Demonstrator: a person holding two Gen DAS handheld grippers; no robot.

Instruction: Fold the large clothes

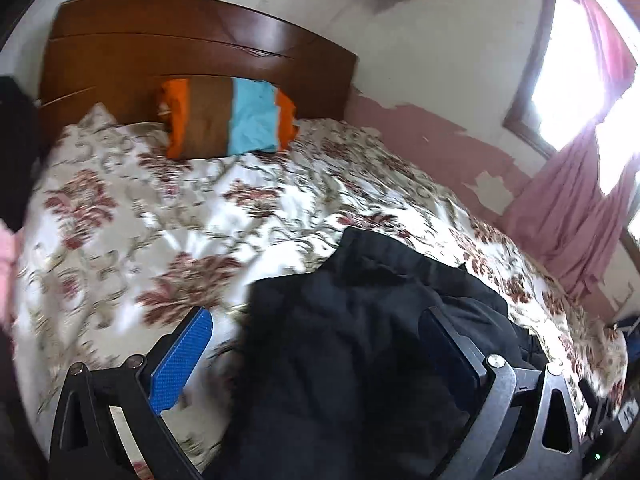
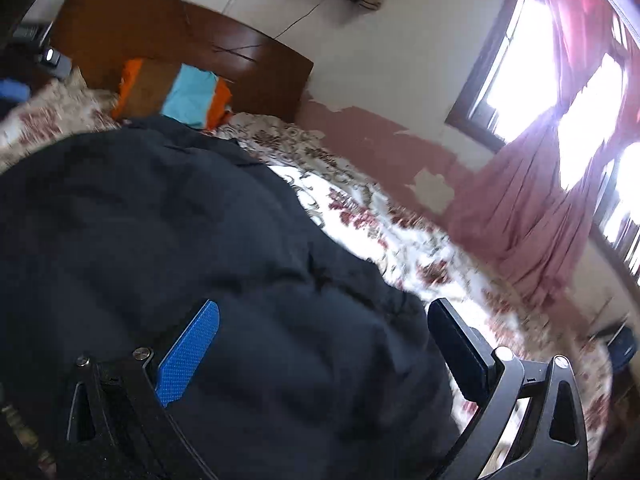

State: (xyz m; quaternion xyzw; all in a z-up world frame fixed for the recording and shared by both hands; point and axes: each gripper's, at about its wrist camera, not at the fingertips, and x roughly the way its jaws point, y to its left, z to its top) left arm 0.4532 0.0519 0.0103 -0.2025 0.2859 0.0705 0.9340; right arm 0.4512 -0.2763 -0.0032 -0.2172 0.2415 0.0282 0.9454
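A large black garment (image 1: 352,340) lies bunched on the floral bedspread (image 1: 140,208) at the near right side of the bed. My left gripper (image 1: 316,320) is open, its blue-padded fingers (image 1: 180,360) spread above the garment's left edge. In the right wrist view the same dark garment (image 2: 160,240) fills the left and middle of the frame. My right gripper (image 2: 324,316) is open over the garment's right part, its right finger (image 2: 460,344) near the garment's edge over the bedspread (image 2: 400,236). Neither gripper holds cloth.
A striped orange, brown and blue pillow (image 1: 228,118) leans on the wooden headboard (image 1: 180,48). A pink curtain (image 1: 576,216) and bright window (image 1: 572,64) stand at the right wall. Dark items (image 1: 16,152) sit at the bed's left edge.
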